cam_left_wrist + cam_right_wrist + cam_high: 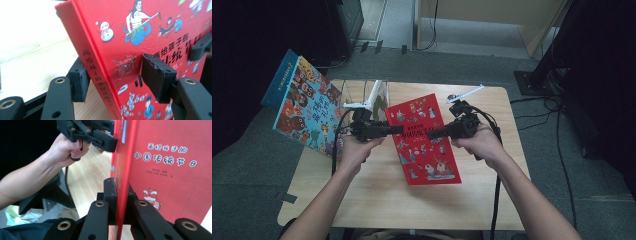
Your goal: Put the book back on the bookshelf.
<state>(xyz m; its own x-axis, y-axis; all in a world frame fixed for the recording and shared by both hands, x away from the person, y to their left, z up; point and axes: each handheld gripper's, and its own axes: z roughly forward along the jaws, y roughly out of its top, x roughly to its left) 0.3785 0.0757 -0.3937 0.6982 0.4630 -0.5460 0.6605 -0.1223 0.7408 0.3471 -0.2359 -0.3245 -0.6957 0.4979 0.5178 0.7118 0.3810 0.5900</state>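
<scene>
Your forearms: they come in from the bottom edge of the high view, one hand on each gripper, both meeting at the red book [424, 140].
Your right gripper [432, 133]: its jaws are pinched tight on the right edge of the red book; in the right gripper view one pad [110, 192] lies flat on each face of the cover.
Your left gripper [398, 129]: its jaws straddle the spine side of the red book, spread wider than the book is thick; in the left gripper view the pad [156, 75] over the front cover looks to be at the surface, while the other stands just behind the spine. Whether they press I cannot tell.
Red book: held between both grippers above the middle of the wooden table [377, 195].
Blue picture book [307, 105]: propped upright at the table's left edge, beside the wire book stand [362, 95].
</scene>
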